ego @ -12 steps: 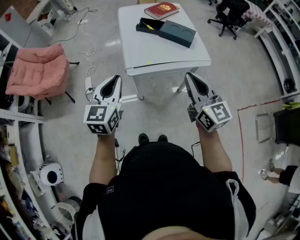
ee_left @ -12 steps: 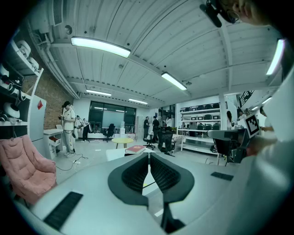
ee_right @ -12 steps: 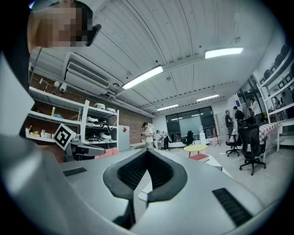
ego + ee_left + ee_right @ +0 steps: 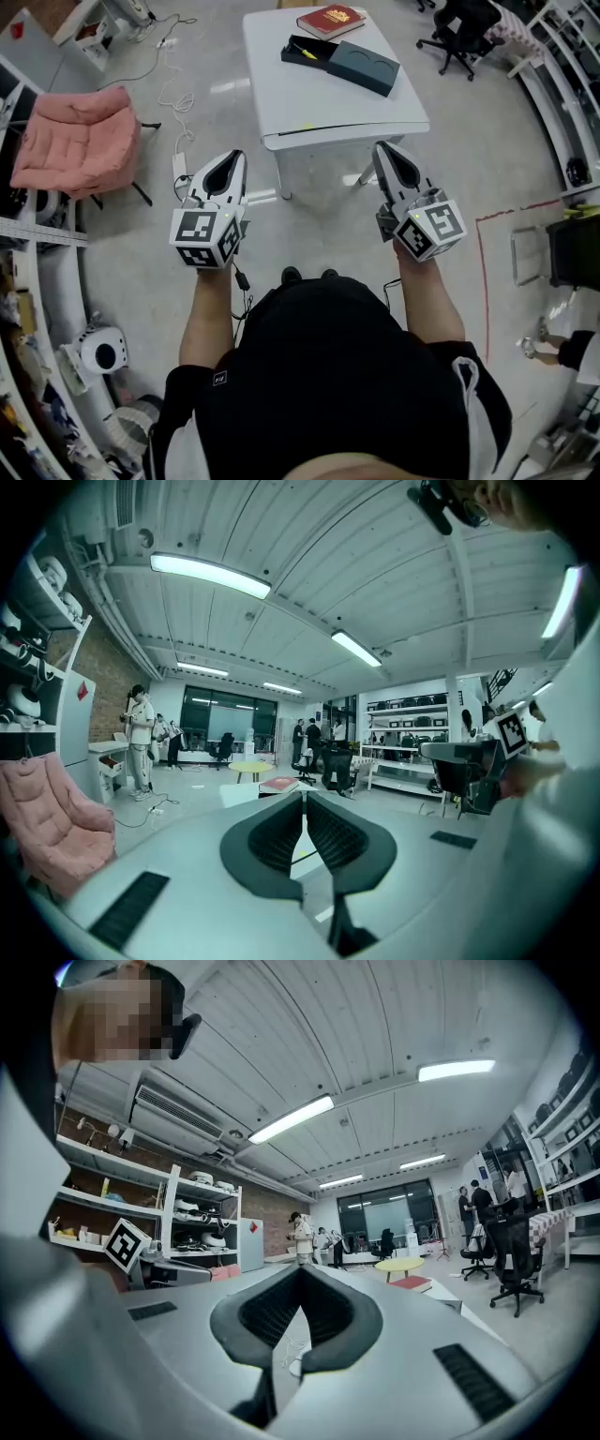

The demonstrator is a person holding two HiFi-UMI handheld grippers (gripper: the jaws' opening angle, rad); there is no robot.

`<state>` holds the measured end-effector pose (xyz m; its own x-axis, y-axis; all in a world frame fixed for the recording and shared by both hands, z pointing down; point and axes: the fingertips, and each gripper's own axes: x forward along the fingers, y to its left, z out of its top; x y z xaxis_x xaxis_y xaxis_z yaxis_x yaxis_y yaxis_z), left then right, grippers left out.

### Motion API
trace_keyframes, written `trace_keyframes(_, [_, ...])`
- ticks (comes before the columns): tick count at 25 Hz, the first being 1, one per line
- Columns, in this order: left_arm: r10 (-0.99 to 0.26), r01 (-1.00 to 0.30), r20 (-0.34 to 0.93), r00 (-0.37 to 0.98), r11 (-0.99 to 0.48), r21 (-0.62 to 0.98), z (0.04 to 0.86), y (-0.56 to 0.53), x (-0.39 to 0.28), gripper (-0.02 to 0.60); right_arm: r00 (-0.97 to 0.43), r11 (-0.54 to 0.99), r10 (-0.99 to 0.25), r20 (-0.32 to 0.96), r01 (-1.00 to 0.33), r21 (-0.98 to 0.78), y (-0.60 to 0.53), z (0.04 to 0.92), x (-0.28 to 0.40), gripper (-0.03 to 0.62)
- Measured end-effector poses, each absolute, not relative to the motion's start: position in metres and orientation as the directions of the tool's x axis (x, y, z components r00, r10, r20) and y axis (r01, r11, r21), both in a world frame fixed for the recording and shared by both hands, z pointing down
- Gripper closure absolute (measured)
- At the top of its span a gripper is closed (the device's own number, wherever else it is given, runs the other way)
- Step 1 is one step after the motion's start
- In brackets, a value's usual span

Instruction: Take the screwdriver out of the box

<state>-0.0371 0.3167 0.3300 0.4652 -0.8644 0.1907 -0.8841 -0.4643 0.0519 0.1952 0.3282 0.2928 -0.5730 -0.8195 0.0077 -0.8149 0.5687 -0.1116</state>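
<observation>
A black open box (image 4: pixel 298 48) lies at the far side of the white table (image 4: pixel 319 103), with the yellow-handled screwdriver (image 4: pixel 307 53) inside it. Its dark lid (image 4: pixel 365 66) rests beside it on the right, and a red book (image 4: pixel 330 18) lies behind. My left gripper (image 4: pixel 235 156) is held in the air short of the table's near left corner, shut and empty. My right gripper (image 4: pixel 381 148) hovers just off the near right corner, also shut with nothing in it. In the left gripper view the jaws (image 4: pixel 305 796) meet at the tip; the right gripper (image 4: pixel 300 1273) looks the same.
A pink armchair (image 4: pixel 81 141) stands on the left, with cables (image 4: pixel 171 92) on the floor beside it. A black office chair (image 4: pixel 459 30) is at the far right, and red floor tape (image 4: pixel 482 272) runs on the right. Shelves line both sides; people stand far off.
The table has shifted slightly right and nearer in the head view. Both grippers stay shut and hold almost the same places.
</observation>
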Motion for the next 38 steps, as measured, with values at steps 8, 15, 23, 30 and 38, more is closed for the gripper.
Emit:
trace_keyframes(8, [-0.865,-0.886,0.193,0.463,-0.456,0.084,0.34,0.32,-0.058,0.554,-0.61,0.601,-0.793,0.018,-0.786,-0.141,0.329,0.295,0.167,0.566])
trace_keyframes(15, [-0.866,-0.892,0.216,0.452,-0.442,0.096,0.348,0.301,-0.066,0.554,-0.616,0.602,-0.787,0.039,-0.78,-0.174,0.305,0.306,0.161,0.566])
trace_keyframes(23, [-0.863,-0.899,0.252,0.438,-0.429,0.091,0.359,0.253,-0.067,0.554,-0.634,0.612,-0.772,0.052,-0.762,-0.21,0.249,0.323,0.158,0.566])
trace_keyframes(30, [-0.856,-0.9,0.281,0.433,-0.426,0.09,0.371,0.188,-0.06,0.554,-0.643,0.613,-0.763,0.065,-0.751,-0.246,0.18,0.342,0.162,0.566])
trace_keyframes(38, [-0.849,-0.901,0.305,0.431,-0.425,0.091,0.372,0.109,-0.048,0.554,-0.649,0.613,-0.758,0.062,-0.741,-0.274,0.1,0.354,0.176,0.566])
